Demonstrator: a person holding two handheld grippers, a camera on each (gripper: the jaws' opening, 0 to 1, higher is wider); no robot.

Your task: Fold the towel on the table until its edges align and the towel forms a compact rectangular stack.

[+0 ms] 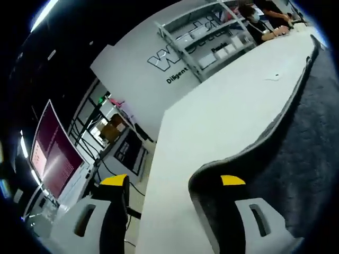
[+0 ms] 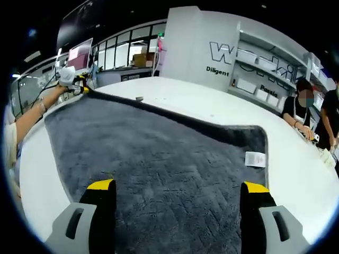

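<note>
A dark grey towel [image 2: 159,153] lies spread flat on the white table [image 2: 212,106], with a white label [image 2: 255,159] near its right corner. My right gripper [image 2: 178,186] hovers open over the towel's near part, its jaws wide apart with nothing between them. In the left gripper view the towel [image 1: 307,148] covers the right side, and one rounded corner reaches in beside my open left gripper [image 1: 173,181], whose right jaw is over the cloth. From the right gripper view, the left gripper [image 2: 71,76] sits in a person's hand at the towel's far left corner.
A small item [image 2: 139,98] lies on the table just past the towel's far edge. Two people [image 2: 304,108] stand at the table's right side. White shelving [image 1: 212,37] and a wall with lettering stand behind the table. A lit monitor [image 1: 53,153] is off the table's edge.
</note>
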